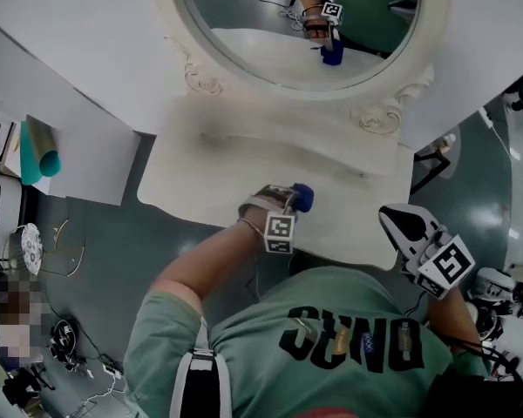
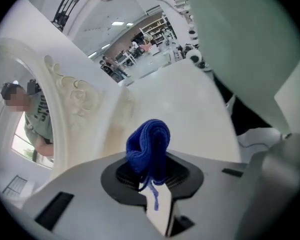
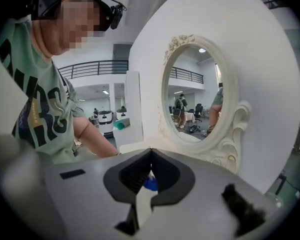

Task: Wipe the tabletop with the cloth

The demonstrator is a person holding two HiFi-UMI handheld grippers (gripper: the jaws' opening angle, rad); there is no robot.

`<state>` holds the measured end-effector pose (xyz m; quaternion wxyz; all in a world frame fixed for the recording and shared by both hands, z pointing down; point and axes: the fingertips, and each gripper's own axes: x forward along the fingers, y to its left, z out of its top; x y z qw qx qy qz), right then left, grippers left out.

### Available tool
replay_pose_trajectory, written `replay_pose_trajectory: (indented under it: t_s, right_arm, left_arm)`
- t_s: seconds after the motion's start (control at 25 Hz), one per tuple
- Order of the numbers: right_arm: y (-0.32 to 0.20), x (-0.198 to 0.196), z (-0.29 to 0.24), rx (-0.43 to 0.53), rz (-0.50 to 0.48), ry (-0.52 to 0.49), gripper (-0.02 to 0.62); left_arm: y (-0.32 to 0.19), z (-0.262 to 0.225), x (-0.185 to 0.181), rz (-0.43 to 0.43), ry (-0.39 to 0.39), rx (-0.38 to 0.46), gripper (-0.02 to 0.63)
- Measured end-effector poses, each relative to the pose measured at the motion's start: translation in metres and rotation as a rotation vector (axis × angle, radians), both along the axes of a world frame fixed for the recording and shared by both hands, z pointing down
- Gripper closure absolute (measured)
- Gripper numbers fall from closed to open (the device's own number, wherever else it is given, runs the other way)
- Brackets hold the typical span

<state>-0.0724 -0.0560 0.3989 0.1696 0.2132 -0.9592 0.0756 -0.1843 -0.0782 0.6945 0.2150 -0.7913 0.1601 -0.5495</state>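
A bunched blue cloth [image 2: 149, 151] is clamped in my left gripper [image 2: 150, 176], which is shut on it. In the head view that gripper [image 1: 289, 201] holds the cloth [image 1: 303, 198] over the cream tabletop [image 1: 209, 177], near its front edge and right of the middle. I cannot tell whether the cloth touches the surface. My right gripper [image 1: 392, 219] hangs off the table's front right corner, shut with nothing between its jaws. In the right gripper view its jaws [image 3: 151, 154] meet, and a bit of the cloth [image 3: 150, 184] shows through the gap below.
An oval mirror [image 1: 301, 16] in a carved cream frame [image 1: 379, 116] stands at the table's back. White panels flank the table, with a teal roll [image 1: 33, 159] on the left one. Cables and gear lie on the grey floor [image 1: 96, 233].
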Motion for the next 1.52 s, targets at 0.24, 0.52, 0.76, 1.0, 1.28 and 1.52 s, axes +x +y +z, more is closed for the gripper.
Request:
replay_pose_trajectory:
  t_s: [0.24,0.52,0.76,1.0,1.28,1.52]
  right_arm:
    - [0.003,0.056,0.001,-0.007,0.177,0.055,0.583]
    - [0.007,0.091,0.002,-0.013,0.279,0.067,0.583]
    - [0.006,0.087,0.005,-0.021,0.25,0.069,0.583]
    - [0.004,0.048,0.005,-0.015,0.133,0.05,0.583]
    - [0.007,0.027,0.016,-0.035,-0.023,0.016,0.584]
    - [0.008,0.055,0.016,-0.032,-0.115,-0.047,0.583]
  left_arm:
    - [-0.106,0.026,0.061,0.054,-0.121,0.116,0.523]
    - [-0.131,0.054,0.064,0.025,-0.165,0.133,0.525]
    - [-0.126,0.057,0.07,0.058,-0.157,0.083,0.537]
    - [-0.015,0.055,0.053,0.177,-0.096,0.005,0.54]
    - [0.163,0.055,0.012,0.293,-0.077,-0.134,0.529]
    - [0.265,0.086,-0.017,0.28,-0.199,-0.315,0.527]
